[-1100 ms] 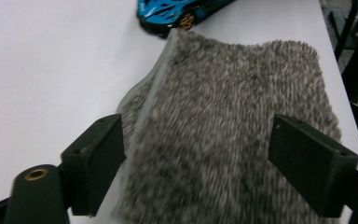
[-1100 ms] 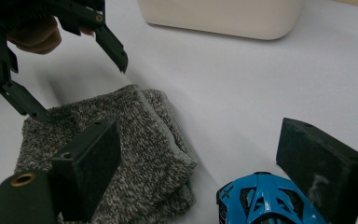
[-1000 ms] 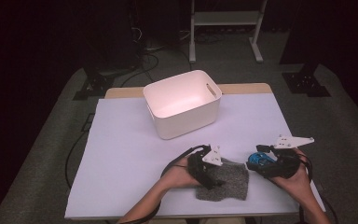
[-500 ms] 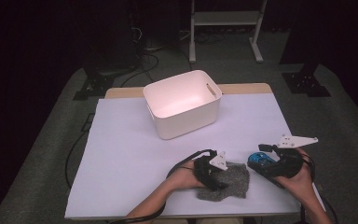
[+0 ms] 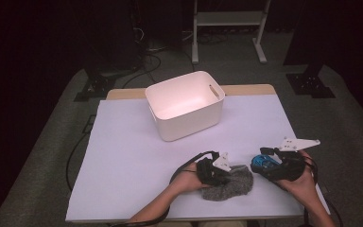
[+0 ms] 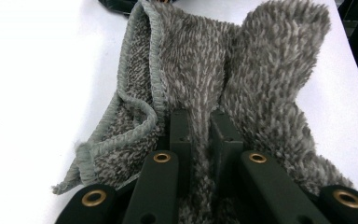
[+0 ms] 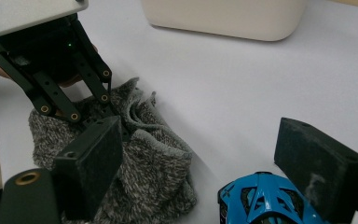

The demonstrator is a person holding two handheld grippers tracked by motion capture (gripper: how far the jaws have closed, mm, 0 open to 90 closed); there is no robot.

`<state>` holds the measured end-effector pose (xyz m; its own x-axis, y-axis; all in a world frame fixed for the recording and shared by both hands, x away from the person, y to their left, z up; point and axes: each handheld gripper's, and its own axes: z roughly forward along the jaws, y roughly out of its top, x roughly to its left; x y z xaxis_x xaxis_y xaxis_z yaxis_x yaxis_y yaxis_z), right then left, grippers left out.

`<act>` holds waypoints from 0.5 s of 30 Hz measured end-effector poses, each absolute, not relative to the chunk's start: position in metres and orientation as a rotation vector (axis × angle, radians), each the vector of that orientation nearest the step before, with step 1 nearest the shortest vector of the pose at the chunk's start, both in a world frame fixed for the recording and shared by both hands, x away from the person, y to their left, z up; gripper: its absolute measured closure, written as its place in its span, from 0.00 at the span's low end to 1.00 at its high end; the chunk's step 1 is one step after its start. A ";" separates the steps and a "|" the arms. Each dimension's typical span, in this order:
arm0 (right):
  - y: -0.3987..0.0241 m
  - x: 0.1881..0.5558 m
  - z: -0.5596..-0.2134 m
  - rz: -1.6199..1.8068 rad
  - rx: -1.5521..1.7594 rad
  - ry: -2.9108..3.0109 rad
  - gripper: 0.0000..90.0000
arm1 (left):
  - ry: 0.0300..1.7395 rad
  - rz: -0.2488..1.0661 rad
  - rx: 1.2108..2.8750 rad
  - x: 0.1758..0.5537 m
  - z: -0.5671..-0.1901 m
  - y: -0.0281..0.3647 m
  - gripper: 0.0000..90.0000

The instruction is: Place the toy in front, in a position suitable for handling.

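Left gripper [image 6: 196, 130] has just been closing and now pinches a fold of the grey fuzzy cloth [image 6: 223, 79]. Right gripper [image 7: 200, 163] stands wide open, holding nothing, a blue toy [image 7: 265, 200] between its jaws.

A white-covered rectangular table [image 5: 123, 175] is seen. On it, a white plastic bin [image 5: 185, 105] is placed. A grey fuzzy cloth [image 5: 234, 185] and a blue toy [image 5: 263, 162] are laid nearer than the bin.

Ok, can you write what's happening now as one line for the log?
left tool: just closed, pinching grey fuzzy cloth | right tool: open above blue toy | white bin: behind
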<state>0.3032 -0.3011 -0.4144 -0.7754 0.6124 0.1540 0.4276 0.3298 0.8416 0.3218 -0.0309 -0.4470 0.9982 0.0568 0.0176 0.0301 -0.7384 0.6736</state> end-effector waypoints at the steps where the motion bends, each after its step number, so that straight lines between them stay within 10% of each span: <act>1: -0.301 0.303 -0.414 1.427 0.948 2.400 0.15 | 0.060 0.048 2.402 0.322 -0.447 -0.031 0.92; 15: -0.301 0.303 -0.414 1.435 0.950 2.398 0.16 | 0.136 0.199 2.411 0.343 -0.395 0.079 0.91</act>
<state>0.3030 -0.3011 -0.4141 -0.7768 0.6099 0.1569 0.4265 0.3262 0.8436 0.3429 0.0785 -0.3947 0.9827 0.1515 0.1063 0.0436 -0.7475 0.6628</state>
